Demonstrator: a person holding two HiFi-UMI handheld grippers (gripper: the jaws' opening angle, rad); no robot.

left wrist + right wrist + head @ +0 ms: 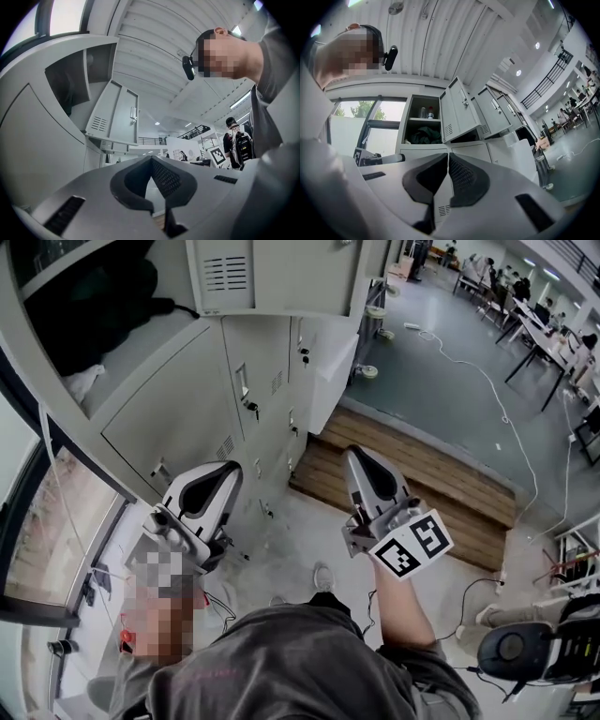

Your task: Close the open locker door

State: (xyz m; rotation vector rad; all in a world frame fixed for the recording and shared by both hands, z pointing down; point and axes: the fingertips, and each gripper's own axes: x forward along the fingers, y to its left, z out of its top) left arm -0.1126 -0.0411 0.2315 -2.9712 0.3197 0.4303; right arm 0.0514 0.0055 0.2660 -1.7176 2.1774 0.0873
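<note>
Door (459, 110) stands open beside stowed clothes (423, 136); left claw (151, 159), right claw (448, 155) both closed (empty).

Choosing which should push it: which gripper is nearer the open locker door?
Left, apparently. The left gripper is below the open locker door, by the locker fronts; the right gripper is below, farther out.

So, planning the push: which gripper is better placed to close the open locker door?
Probably right: the open door shows its handle face above the right gripper; it sits off-line from the left gripper.
</note>
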